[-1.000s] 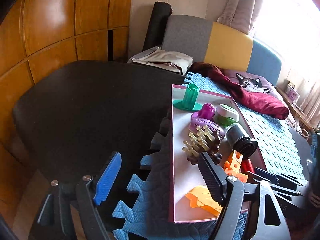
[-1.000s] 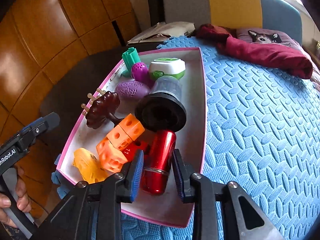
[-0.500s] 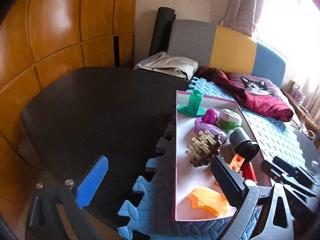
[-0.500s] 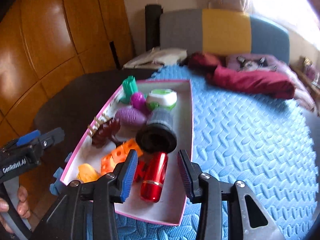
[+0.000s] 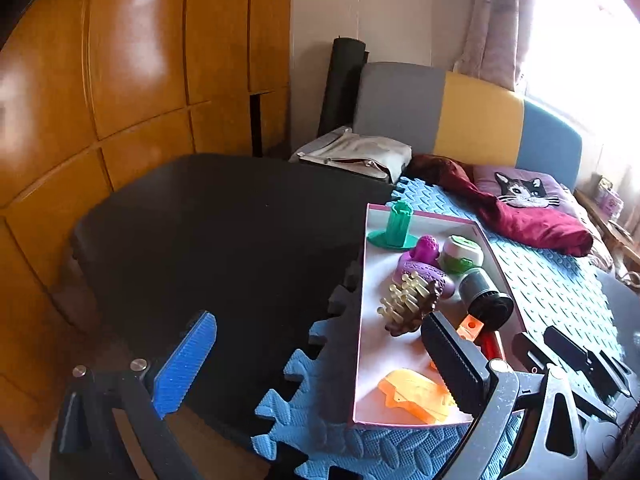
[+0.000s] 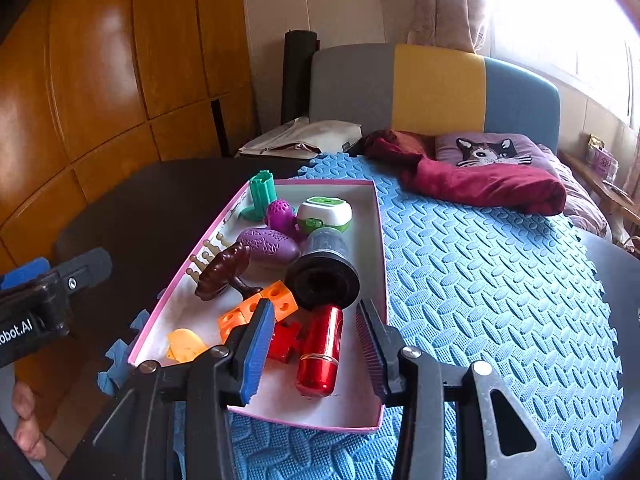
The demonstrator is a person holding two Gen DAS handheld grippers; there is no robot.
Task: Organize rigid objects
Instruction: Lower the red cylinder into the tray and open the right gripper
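Observation:
A pink-rimmed white tray (image 6: 378, 216) sits on the blue foam mat (image 6: 480, 280). It holds a red metal cylinder (image 6: 322, 352), a black cylinder (image 6: 324, 272), orange cubes (image 6: 278, 300), a brown brush (image 6: 224, 268), a purple egg (image 6: 268, 244), a green stand (image 6: 262, 192), a white-green box (image 6: 326, 212) and an orange piece (image 5: 416, 396). My right gripper (image 6: 314, 348) hovers open over the tray's near end; the red cylinder lies below, between its pads but untouched. My left gripper (image 5: 320, 360) is wide open and empty, left of the tray (image 5: 362, 320).
A dark table (image 5: 220, 240) lies left of the mat. Behind are a grey-yellow-blue headboard (image 6: 436, 88), a maroon cloth (image 6: 480, 184), a cat cushion (image 6: 484, 150) and a beige bag (image 5: 360, 152). Wooden panels (image 5: 120, 80) line the left. A hand (image 6: 24, 420) shows bottom left.
My right gripper let go of the red cylinder, which now lies in the tray, and drew back and upward. My left gripper's jaws spread wider and it also pulled back.

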